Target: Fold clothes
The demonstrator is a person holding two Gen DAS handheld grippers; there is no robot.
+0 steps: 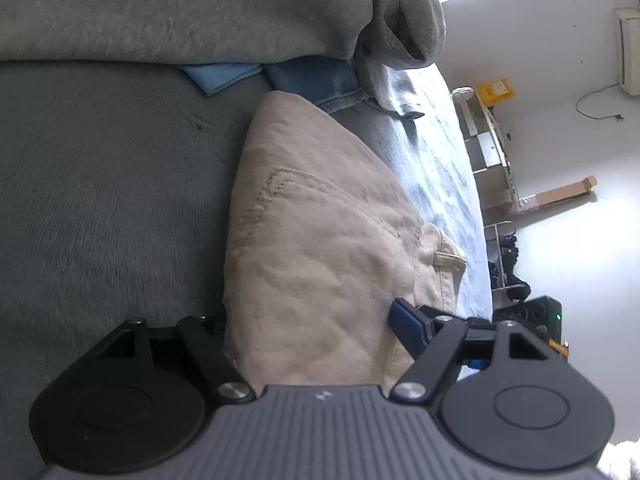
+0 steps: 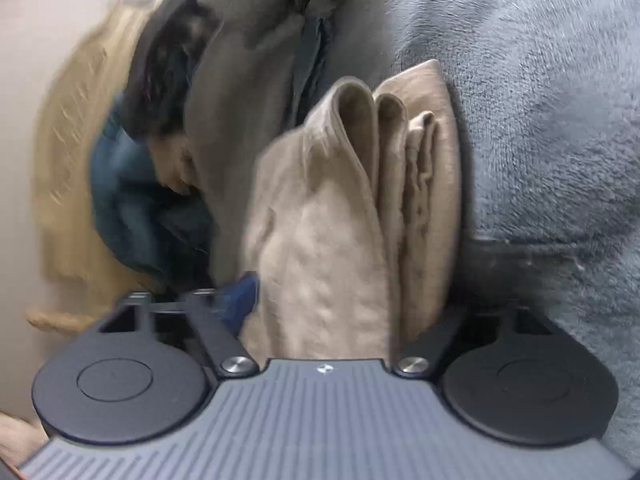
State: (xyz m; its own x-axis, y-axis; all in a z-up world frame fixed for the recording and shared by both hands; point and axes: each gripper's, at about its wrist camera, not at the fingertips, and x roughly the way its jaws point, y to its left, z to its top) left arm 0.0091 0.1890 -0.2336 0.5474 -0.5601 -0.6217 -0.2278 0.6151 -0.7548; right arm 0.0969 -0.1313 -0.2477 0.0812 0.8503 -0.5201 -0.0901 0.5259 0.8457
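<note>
On my left side, the left gripper [image 1: 316, 320] has its jaws spread wide around the thick end of the folded trousers [image 1: 316, 216], one finger on each side of the bundle; I can't tell how hard they press, but the cloth fills the whole gap. The trousers lie on the grey blanket [image 1: 100, 184], with folded jeans [image 1: 316, 80] and a grey hoodie [image 1: 180, 8] beyond.

On my right, the right gripper [image 2: 332, 300] likewise straddles the other end of the trousers [image 2: 348, 208], where I see the stacked layers edge-on; its jaws also stand wide, packed with cloth.

I judge the folding itself done and the carry in hand: the bundle needs moving as one piece. Next I would keep both ends level and set it down near the jeans, releasing only once it rests flat.
</note>
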